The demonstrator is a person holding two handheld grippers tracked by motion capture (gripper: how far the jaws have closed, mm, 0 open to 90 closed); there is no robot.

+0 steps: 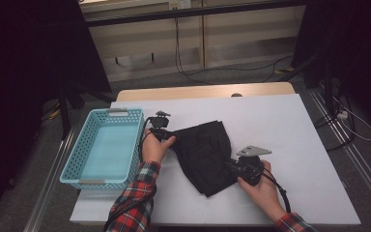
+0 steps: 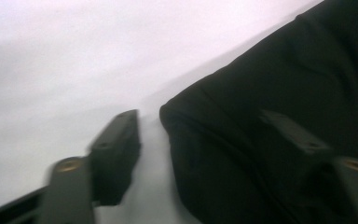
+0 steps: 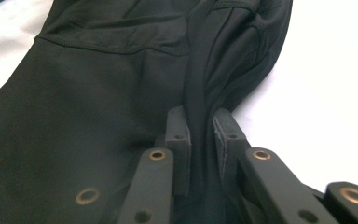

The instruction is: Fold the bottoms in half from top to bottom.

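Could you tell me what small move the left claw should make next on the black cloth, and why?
Probably close the left claw on the edge of the black cloth. Its jaws straddle that edge, one over the white table, one over the fabric, with no pinch yet. The right claw already pinches a fold at the other end, so a second grip would let both lift it.

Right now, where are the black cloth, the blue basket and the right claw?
black cloth (image 1: 204, 150): high view, middle of the fabric.
blue basket (image 1: 75, 159): high view, left wall.
right claw (image 3: 200, 128): right gripper view, between its fingertips.
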